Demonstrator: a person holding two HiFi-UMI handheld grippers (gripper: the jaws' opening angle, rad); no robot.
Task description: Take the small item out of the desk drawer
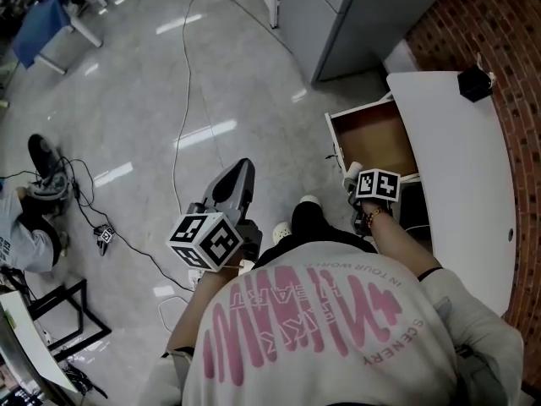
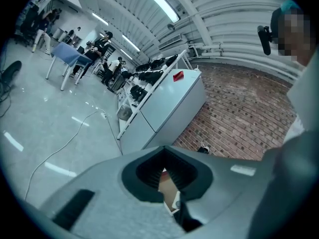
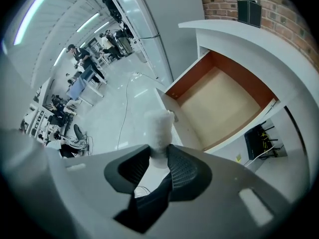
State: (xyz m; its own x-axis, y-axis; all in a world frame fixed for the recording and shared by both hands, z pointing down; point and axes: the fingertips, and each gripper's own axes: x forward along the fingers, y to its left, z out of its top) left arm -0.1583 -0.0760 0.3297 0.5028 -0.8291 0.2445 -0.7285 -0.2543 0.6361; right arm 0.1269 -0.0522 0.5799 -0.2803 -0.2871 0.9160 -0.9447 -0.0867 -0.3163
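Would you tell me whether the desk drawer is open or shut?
Open: the drawer is pulled out from the desk, its bare floor showing.

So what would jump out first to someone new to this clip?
The right hand-held gripper is clamped on a small white item near the front of the open desk drawer, which looks empty inside. Beside it, the white desk top curves along a brick wall at the head view's right.

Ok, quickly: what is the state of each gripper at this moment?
Left gripper: closed, nothing between its jaws.
Right gripper: closed on the small white item.
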